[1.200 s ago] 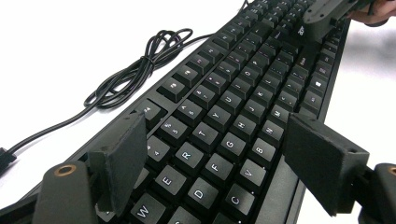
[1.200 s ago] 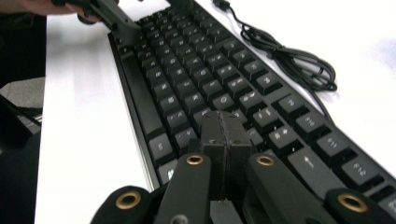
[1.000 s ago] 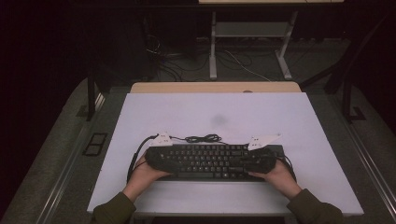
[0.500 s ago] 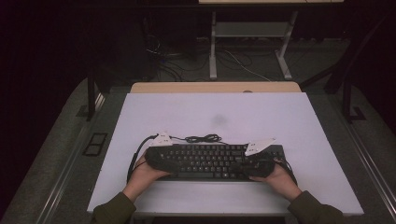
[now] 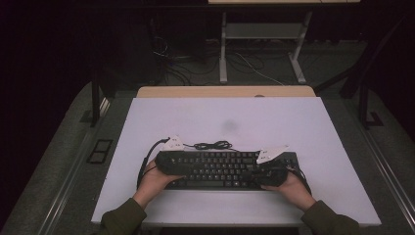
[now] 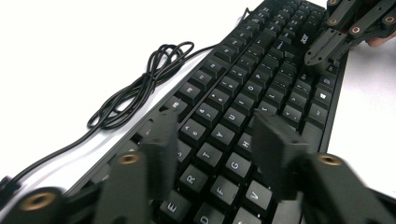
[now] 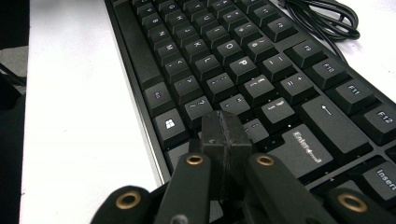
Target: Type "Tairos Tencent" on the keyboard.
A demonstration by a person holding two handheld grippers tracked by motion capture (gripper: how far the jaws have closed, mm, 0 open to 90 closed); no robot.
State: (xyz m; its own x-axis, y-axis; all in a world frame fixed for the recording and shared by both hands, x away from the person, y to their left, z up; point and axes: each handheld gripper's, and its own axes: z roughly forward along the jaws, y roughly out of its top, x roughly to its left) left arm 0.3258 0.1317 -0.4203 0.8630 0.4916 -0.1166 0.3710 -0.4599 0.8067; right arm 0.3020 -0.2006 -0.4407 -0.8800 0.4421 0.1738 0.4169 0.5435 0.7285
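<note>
A black keyboard (image 5: 225,169) lies near the front of the white table (image 5: 235,117), with its cable (image 5: 213,145) coiled just behind it. My left gripper (image 5: 187,165) hovers over the keyboard's left end. In the left gripper view its blurred jaws (image 6: 215,135) stand apart above the letter keys (image 6: 219,135) and have just been closing, with nothing pinched between them. My right gripper (image 5: 253,174) is over the right end. In the right gripper view it (image 7: 226,128) is shut, its tip low over the keys left of Enter (image 7: 306,147). The left gripper view also shows it (image 6: 322,49).
The loose cable (image 6: 140,88) runs along the keyboard's far side. A wooden strip (image 5: 225,91) borders the table's far edge, and beyond it a metal stand (image 5: 259,34) and floor cables sit in the dark. The person's sleeves (image 5: 122,220) come in at the front edge.
</note>
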